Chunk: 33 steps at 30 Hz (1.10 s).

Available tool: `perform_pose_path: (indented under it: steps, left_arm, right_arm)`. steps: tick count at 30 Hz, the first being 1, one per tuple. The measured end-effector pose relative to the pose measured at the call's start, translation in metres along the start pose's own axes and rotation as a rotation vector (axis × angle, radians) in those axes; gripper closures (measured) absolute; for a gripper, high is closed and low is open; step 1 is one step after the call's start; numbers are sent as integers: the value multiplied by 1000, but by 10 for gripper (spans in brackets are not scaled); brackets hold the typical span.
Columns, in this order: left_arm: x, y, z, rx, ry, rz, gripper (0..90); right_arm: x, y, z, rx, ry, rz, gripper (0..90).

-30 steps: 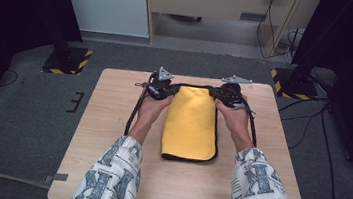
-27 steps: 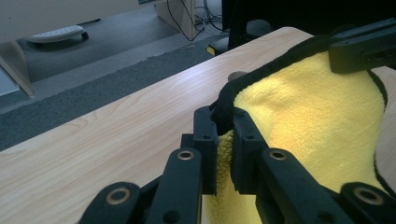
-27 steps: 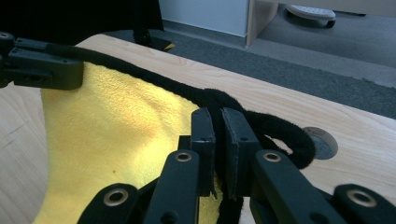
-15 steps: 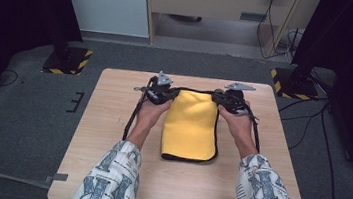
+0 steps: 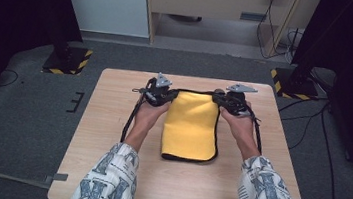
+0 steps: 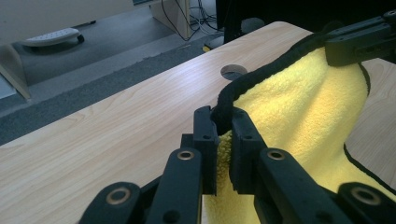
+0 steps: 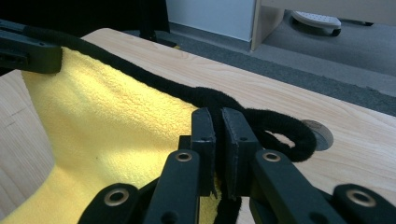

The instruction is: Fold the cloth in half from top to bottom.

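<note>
On the pale wooden table (image 5: 111, 122) the yellow cloth (image 5: 191, 126) hangs between my jaws: my left gripper (image 6: 223, 133) and right gripper (image 7: 218, 135) each pinch a far corner of its black hem.

Both hands reach forward, left gripper (image 5: 161, 93) and right gripper (image 5: 231, 100) fingers clamped.

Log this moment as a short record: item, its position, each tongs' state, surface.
item: yellow towel with black trim
position: lying lengthwise mid-table, far edge lifted between the two tongs
left tongs: shut on the towel's far left corner
right tongs: shut on the black trim at the far right corner
surface: light wooden table
</note>
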<state>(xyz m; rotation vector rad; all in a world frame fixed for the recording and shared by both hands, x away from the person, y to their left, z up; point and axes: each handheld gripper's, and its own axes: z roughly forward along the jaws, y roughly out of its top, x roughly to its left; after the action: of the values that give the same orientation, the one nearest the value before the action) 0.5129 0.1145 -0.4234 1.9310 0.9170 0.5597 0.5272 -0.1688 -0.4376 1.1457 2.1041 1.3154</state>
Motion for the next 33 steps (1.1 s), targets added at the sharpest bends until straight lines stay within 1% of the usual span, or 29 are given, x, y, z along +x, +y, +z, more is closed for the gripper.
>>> perform_pose_path:
  steps: [9,15,18,22,27,28,33]
  left_arm:
    - [-5,-9,-7,-8,-6,4,831]
    - [-11,-14,-16,-14,-9,23,831]
    - [-13,-16,-19,-15,-9,22,831]
    - [-18,-21,-21,-7,-14,28,831]
    - [-27,-27,-22,1,-24,43,830]
    - [-28,-29,-22,2,-25,44,830]
    - [-29,-34,-24,8,-30,43,830]
  right_arm:
    - [6,-7,-9,-9,27,-24,840]
    - [11,-12,-19,-15,43,-51,840]
    - [15,-13,-23,-18,52,-64,840]
    - [18,-21,-27,-13,68,-64,839]
    - [20,-34,-31,4,74,-69,838]
    - [20,-36,-32,8,73,-76,838]
    - [23,-41,-32,13,74,-69,837]
